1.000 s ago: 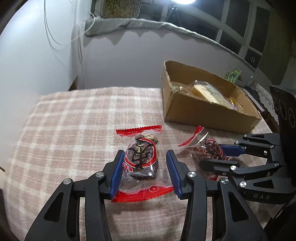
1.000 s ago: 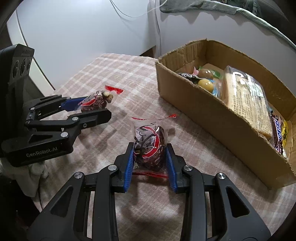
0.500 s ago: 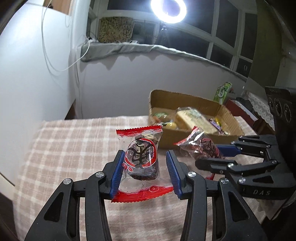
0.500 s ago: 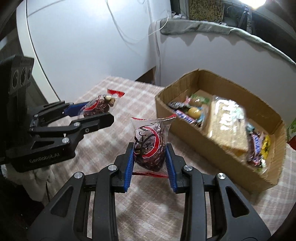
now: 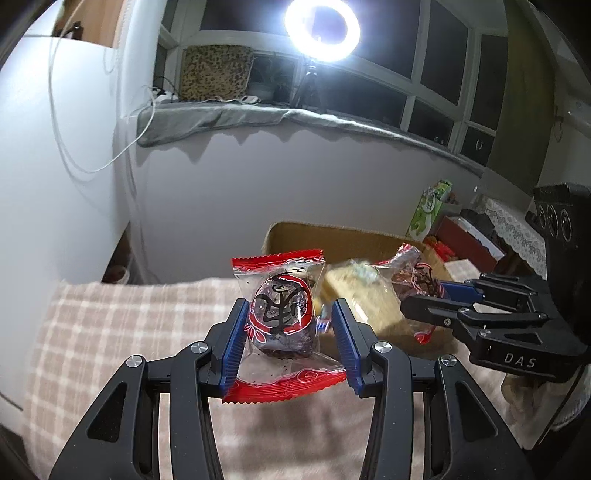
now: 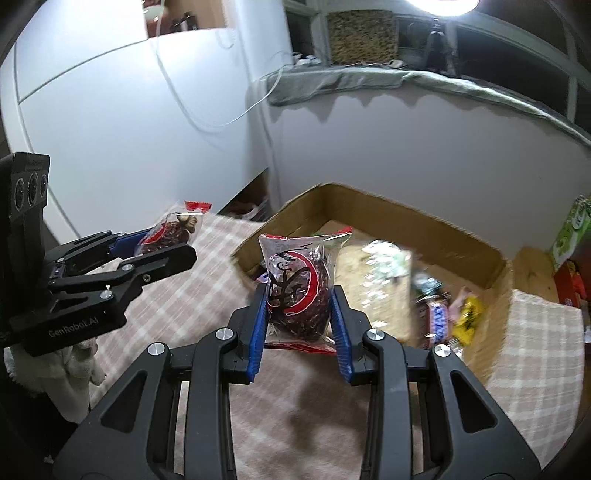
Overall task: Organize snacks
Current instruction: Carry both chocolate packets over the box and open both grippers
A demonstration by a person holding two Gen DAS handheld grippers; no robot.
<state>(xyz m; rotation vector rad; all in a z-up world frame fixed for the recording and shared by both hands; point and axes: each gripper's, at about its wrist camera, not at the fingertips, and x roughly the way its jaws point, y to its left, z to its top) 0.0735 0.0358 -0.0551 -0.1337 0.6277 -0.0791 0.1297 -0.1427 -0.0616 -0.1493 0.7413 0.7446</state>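
My left gripper (image 5: 288, 325) is shut on a clear, red-edged snack packet (image 5: 282, 314) holding a dark date-like sweet, lifted above the checked tablecloth (image 5: 122, 332). My right gripper (image 6: 299, 314) is shut on a second packet of the same kind (image 6: 299, 291), held just before the near left corner of the open cardboard box (image 6: 369, 210). Each gripper shows in the other's view: the right gripper (image 5: 424, 295) with its packet (image 5: 417, 273) and the left gripper (image 6: 162, 243) with its packet (image 6: 171, 232). The box holds a biscuit pack (image 6: 384, 280) and candy bars (image 6: 436, 317).
The table stands against a white wall under a window ledge with a grey cloth (image 5: 258, 118). A ring light (image 5: 327, 26) shines above. A green carton (image 5: 428, 206) and red boxes (image 5: 465, 232) sit beyond the box on the right.
Both grippers have lifted their packets off the tablecloth and risen, tilting up and moving toward the cardboard box. Both stay shut on their packets.
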